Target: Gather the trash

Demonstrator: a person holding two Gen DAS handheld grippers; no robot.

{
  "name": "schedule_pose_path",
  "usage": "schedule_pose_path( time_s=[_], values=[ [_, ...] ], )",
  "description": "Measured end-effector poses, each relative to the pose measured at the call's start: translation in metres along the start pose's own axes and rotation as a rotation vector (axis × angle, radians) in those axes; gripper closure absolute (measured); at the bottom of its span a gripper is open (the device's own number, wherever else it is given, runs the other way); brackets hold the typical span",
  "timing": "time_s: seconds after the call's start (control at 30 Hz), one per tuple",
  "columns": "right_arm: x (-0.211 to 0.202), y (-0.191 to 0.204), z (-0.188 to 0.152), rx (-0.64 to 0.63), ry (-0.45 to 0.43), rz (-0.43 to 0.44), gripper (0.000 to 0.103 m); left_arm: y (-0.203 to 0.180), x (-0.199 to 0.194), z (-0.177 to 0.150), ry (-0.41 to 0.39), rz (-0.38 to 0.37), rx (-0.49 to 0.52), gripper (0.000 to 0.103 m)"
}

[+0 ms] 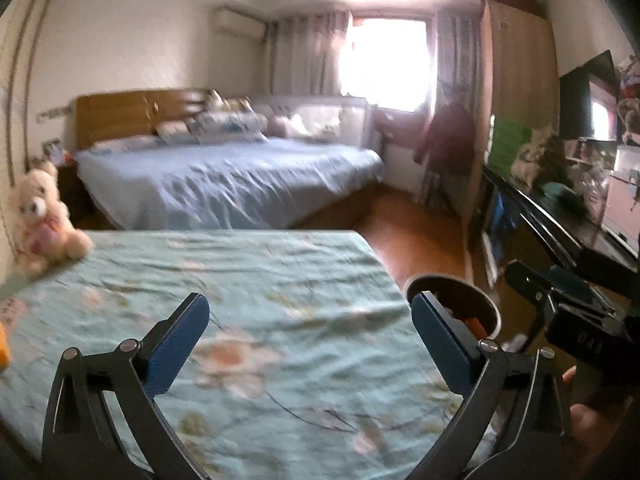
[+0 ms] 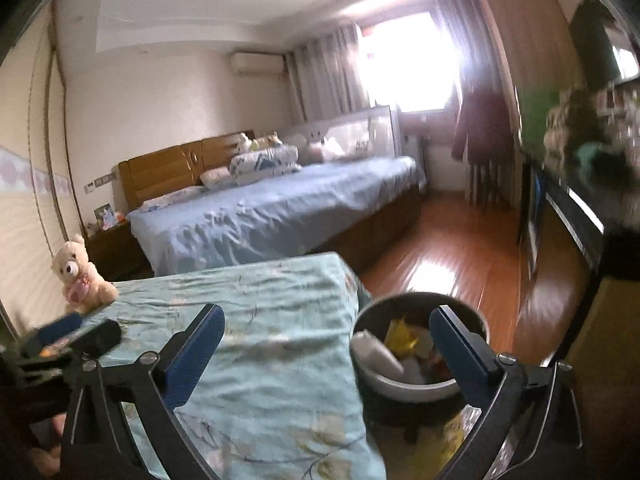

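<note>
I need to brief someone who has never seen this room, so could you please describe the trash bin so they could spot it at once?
Start at the near bed with the pale green floral sheet. The trash bin stands on the wooden floor right beside that bed's outer edge. It is a dark round container with a pale inner rim, already holding yellow and white scraps, and nothing else by the bed is round and open-topped.

- Bedroom, pale cream walls (image 2: 160,92); white ceiling (image 2: 192,4).
- Bright window (image 1: 384,56) on far wall, blown out; grey curtains (image 1: 308,56) drawn to each side.
- Wall air conditioner (image 2: 258,63) mounted left of the curtains.
- Large bed (image 1: 232,176), blue sheet, wooden headboard (image 1: 132,114), pillows heaped at its head.
- Nearer surface under a teal floral cover (image 1: 256,280); cream teddy bear (image 1: 42,216) sits at its far left corner.
- Glossy reddish wood floor (image 2: 452,256), window glare on it.
- Tall wooden wardrobe (image 1: 520,76) right; dark garment (image 1: 448,136) hanging beside it.
</note>
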State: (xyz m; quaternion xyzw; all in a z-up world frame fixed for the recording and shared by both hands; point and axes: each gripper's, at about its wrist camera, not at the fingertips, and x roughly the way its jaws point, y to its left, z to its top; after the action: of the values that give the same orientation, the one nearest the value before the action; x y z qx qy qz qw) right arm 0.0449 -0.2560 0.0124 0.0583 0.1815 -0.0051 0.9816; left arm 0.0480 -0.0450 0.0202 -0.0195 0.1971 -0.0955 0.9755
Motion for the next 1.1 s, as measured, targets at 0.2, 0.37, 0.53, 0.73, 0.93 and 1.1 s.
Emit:
schedule_pose_path(
  time_s=[0.2,0.37,0.53,0.73,0.93,1.1],
  values=[
    [0.007,0.012,-0.006,-0.035,-0.026,0.010,0.000,0.007,0.005,-0.005,0.000,0.052,0.006,0.000],
    [0.012,0.019,-0.014,-0.066,-0.030,-0.002,0.000,0.010,0.008,-0.012,-0.008,0.098,0.021,0.000],
    [0.013,0.019,-0.015,-0.062,-0.028,0.003,0.000,0.014,0.008,-0.014,-0.010,0.125,0.016,0.000],
    [0.016,0.018,-0.016,-0.058,-0.006,0.011,0.000,0.010,0.007,-0.014,-0.015,0.145,0.035,0.000],
    [0.019,0.019,-0.015,-0.063,0.008,0.015,0.000,0.009,0.012,-0.015,0.005,0.160,0.033,0.000],
    [0.022,0.019,-0.015,-0.054,0.019,0.020,0.000,0.010,0.013,-0.015,0.007,0.159,0.033,0.000]
  ],
)
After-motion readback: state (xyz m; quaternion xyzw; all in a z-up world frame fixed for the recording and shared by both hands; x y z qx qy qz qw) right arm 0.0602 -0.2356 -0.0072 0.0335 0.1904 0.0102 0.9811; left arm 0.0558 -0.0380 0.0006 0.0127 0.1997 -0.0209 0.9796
